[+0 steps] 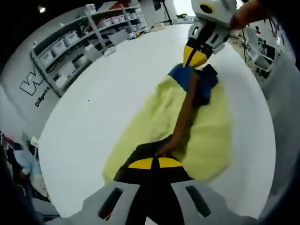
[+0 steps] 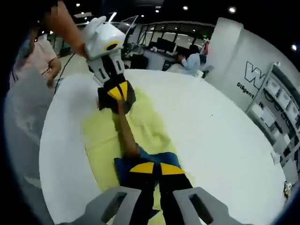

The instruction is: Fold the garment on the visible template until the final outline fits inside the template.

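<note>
The left gripper [image 1: 154, 162] pinches one end of the dark garment [image 1: 185, 110]; the right gripper [image 2: 157, 168] pinches the other, stretching it over the yellow template [image 1: 211, 136] on the white counter [image 1: 103, 108]. Mid-fold, judging; next, lay the ends together. Wall lettering [image 2: 255, 77] begins "W", "Diligent".
</note>
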{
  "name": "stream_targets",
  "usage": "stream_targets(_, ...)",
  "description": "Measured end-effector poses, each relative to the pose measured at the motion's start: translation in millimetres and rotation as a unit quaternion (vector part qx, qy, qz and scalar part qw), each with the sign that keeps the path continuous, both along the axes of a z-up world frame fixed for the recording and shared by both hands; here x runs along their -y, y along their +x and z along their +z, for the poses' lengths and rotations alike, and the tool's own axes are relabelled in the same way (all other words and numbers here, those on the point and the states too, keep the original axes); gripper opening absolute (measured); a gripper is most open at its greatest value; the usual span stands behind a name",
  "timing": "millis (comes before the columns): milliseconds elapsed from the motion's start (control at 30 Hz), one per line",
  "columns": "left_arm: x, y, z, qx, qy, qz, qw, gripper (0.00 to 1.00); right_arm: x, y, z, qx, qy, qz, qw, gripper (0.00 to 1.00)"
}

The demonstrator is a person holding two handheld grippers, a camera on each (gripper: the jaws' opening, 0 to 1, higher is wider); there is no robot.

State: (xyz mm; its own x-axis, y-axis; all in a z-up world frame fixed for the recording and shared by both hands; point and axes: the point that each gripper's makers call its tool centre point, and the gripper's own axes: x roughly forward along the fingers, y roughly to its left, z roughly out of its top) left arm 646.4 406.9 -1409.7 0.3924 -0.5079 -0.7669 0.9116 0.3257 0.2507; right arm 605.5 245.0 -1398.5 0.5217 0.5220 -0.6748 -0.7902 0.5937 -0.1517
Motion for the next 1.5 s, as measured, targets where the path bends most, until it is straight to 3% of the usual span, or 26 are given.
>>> stream_targets(67,-1,-9.4,-4.6,-0.023,-0.003,0.003,0.9997,0.07,3,-5,-4.0,-0.002,-0.005,0.003,1.0,0.0)
stream_targets(267,0,-30.9,-13.1,-0.044,-0.002,-0.007,0.999,0.06,6,-26,-18.2,-0.038,0.008,-0.002,0.9992,0.0)
stream_targets(400,3,-48.4,-18.0,-0.055,0.001,-0.021,0.9983,0.06,2,-42,-27.6,-0.056,0.003,0.016,0.9983,0.0)
stream_targets(433,3,-52.1,-19.7,-0.052,0.005,-0.028,0.9982,0.06,1,-43,-28.1,-0.051,-0.003,0.022,0.9984,0.0)
stream_targets(533,4,-50.5,-16.7,-0.026,0.011,-0.044,0.9986,0.06,-3,-33,-12.2,0.046,-0.043,0.077,0.9951,0.0)
stream_targets(600,3,-46.5,-13.5,-0.025,0.006,-0.031,0.9992,0.07,-4,-29,-9.2,0.076,-0.069,0.106,0.989,0.0)
stream_targets(633,3,-44.8,-12.2,-0.019,0.006,-0.031,0.9993,0.07,-4,-29,-10.3,0.077,-0.079,0.115,0.9872,0.0)
stream_targets(667,2,-37.8,-7.6,0.014,0.015,-0.045,0.9988,0.07,-6,-27,-10.4,0.086,-0.084,0.125,0.9847,0.03)
stream_targets(767,3,-35.9,-3.3,0.034,0.016,-0.056,0.9978,0.07,-8,-25,-15.6,0.076,-0.084,0.132,0.9847,0.12)
stream_targets(867,2,-32.9,-2.2,0.044,0.021,-0.06,0.997,0.09,-7,-20,-18.9,0.085,-0.1,0.143,0.9809,0.08)
stream_targets(1067,0,-21.7,-0.4,0.071,0.029,-0.052,0.9957,0.21,-13,-7,-16.4,0.097,-0.103,0.14,0.9799,0.06)
stream_targets(1200,0,-18.9,-8.2,0.064,0.037,-0.051,0.9959,0.25,-13,-1,-14.9,0.107,-0.113,0.146,0.977,0.11)
stream_targets(1300,2,-18.5,-10.8,0.06,0.04,-0.05,0.9961,0.25,-11,4,-11.1,0.12,-0.116,0.145,0.9753,0.23)
stream_targets(1333,3,-18.1,-11.1,0.06,0.039,-0.051,0.9962,0.25,-10,3,-14.8,0.099,-0.103,0.137,0.9802,0.24)
stream_targets(1367,4,-18.2,-11.8,0.059,0.039,-0.052,0.9962,0.25,-9,1,-17.8,0.084,-0.096,0.136,0.9825,0.22)
stream_targets(1400,5,-18.4,-12.5,0.057,0.038,-0.052,0.9963,0.26,-8,5,-17.6,0.092,-0.099,0.138,0.9811,0.21)
stream_targets(1500,8,-21.9,-15.2,0.045,0.03,-0.055,0.997,0.32,-8,6,-22.3,0.08,-0.097,0.142,0.9819,0.16)
